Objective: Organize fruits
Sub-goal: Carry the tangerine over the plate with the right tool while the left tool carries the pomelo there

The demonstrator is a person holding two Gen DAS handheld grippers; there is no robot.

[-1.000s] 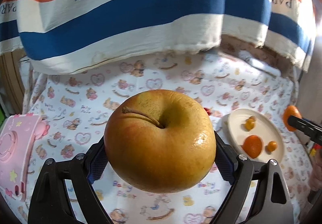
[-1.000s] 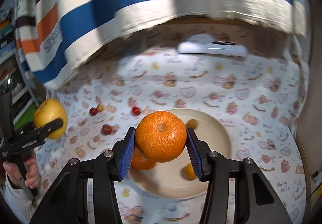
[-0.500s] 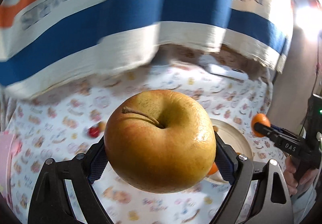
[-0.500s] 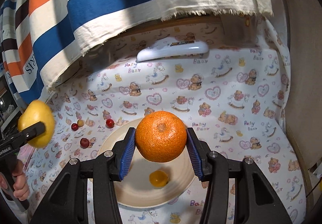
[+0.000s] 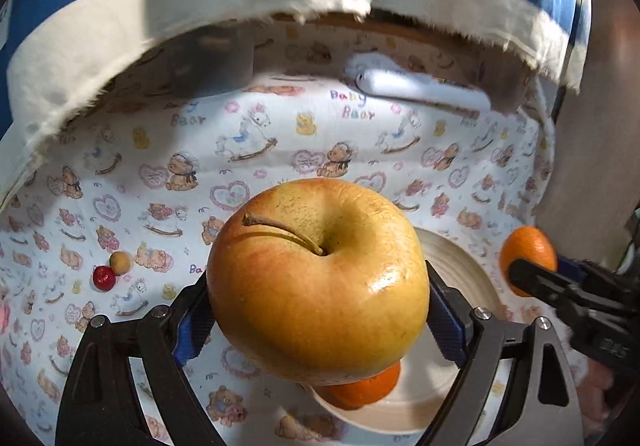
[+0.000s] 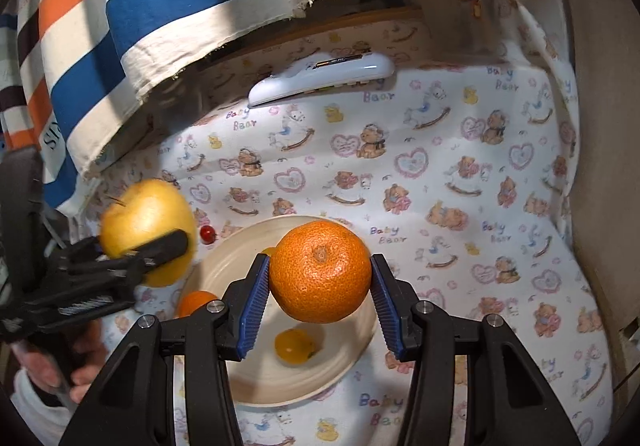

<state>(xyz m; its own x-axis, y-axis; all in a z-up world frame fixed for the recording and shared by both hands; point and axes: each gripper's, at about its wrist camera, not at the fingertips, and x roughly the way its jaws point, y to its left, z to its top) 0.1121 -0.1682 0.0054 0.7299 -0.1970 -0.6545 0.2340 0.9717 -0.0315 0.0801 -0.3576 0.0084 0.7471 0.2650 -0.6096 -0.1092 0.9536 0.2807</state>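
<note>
- Two loaded hands crowd one plate. Left wrist view: the left gripper [image 5: 318,320] clamps the apple [image 5: 318,282] above the plate [image 5: 460,274], right over a tangerine [image 5: 360,386] lying there; lowering blind could knock it off.
- Right wrist view: the right gripper [image 6: 320,296] pinches an orange [image 6: 320,272] over the same plate; both grippers could collide.

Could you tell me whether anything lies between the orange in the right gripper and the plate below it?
Nothing visible does. The orange hangs over the plate; only an open patch shows beneath, with a small yellow fruit lying nearer the front rim.
</note>
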